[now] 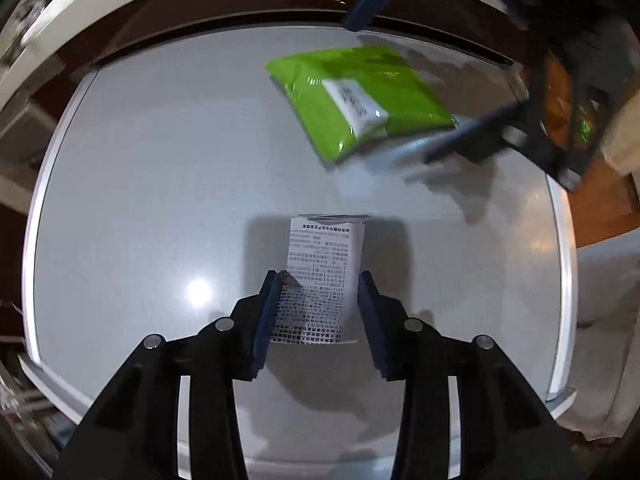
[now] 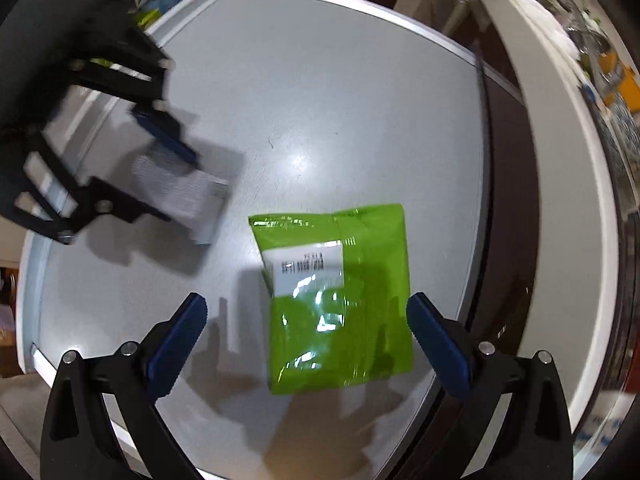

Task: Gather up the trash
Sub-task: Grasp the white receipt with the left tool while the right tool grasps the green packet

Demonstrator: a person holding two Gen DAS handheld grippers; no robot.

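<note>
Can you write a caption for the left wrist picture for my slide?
Left gripper closes its jaws around a printed paper slip on a grey table, green packet beyond.

Left gripper (image 1: 318, 280) pointing down over a grey table (image 1: 160, 200), its blue pads (image 1: 268, 312) closed against a folded printed paper (image 1: 322, 272), green packet (image 1: 360, 100) farther off, right gripper (image 1: 460, 148) blurred beside the packet

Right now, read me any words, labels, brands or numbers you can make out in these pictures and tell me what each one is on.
White printed slip between the left hand-held gripper's fingers: dense rows of small print, too small to read.
White label on the green packet: two lines of characters that look like digits, too blurred to quote.
Same label from the left wrist view: smeared, unreadable.
No brand or sign can be read anywhere else.
</note>
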